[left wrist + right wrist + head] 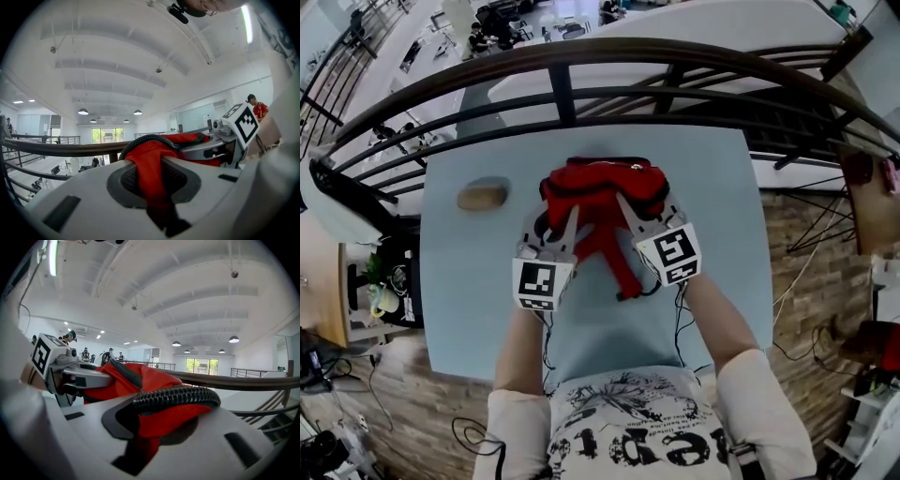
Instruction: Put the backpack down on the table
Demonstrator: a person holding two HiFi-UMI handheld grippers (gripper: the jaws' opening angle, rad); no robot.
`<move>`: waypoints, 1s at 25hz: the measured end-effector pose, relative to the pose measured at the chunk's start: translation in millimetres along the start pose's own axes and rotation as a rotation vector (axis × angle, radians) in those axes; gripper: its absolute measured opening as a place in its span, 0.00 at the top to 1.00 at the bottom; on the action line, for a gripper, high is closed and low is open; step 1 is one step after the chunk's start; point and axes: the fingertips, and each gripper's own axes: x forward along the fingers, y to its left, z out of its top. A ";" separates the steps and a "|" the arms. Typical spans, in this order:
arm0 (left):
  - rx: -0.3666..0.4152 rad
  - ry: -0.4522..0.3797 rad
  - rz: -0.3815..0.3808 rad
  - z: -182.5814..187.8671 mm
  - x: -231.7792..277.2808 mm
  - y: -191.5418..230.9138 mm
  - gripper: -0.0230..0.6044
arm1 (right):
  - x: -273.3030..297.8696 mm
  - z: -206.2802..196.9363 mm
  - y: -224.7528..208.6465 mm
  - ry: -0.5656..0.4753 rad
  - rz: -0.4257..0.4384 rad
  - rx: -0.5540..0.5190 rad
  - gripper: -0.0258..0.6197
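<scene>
A red backpack (pixel 602 187) with black trim sits over the far middle of the light blue table (pixel 469 300). I cannot tell whether its base touches the top. A red strap (pixel 614 262) trails toward the person. My left gripper (pixel 569 225) is shut on the bag's near left side, and my right gripper (pixel 628 208) is shut on its near right side. In the left gripper view red fabric (pixel 150 178) is pinched between the jaws. In the right gripper view red fabric (pixel 164 416) and a black ribbed edge (pixel 173 397) lie between the jaws.
A brown oval object (pixel 482 197) lies on the table to the left of the bag. A dark curved railing (pixel 581 56) runs just behind the table's far edge, with a lower floor beyond. The person's torso stands at the near edge.
</scene>
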 end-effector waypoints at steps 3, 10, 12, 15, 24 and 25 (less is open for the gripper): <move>-0.033 0.030 -0.019 -13.9 -10.9 -6.1 0.87 | -5.6 -13.4 12.8 0.026 0.006 0.017 0.84; -0.080 0.072 -0.048 -40.7 -40.3 -18.4 0.86 | -24.6 -39.4 41.2 0.077 -0.015 0.068 0.82; -0.094 0.100 -0.062 -50.9 -49.6 -22.4 0.86 | -29.2 -48.9 51.4 0.092 -0.024 0.074 0.82; -0.109 0.126 -0.074 -65.5 -64.3 -25.6 0.86 | -36.8 -63.2 69.0 0.114 -0.031 0.094 0.81; -0.150 0.196 -0.098 -112.9 -101.2 -38.1 0.85 | -58.4 -108.4 108.3 0.184 -0.054 0.152 0.75; -0.154 0.200 -0.101 -117.4 -104.3 -39.3 0.85 | -60.3 -113.3 111.3 0.189 -0.058 0.158 0.73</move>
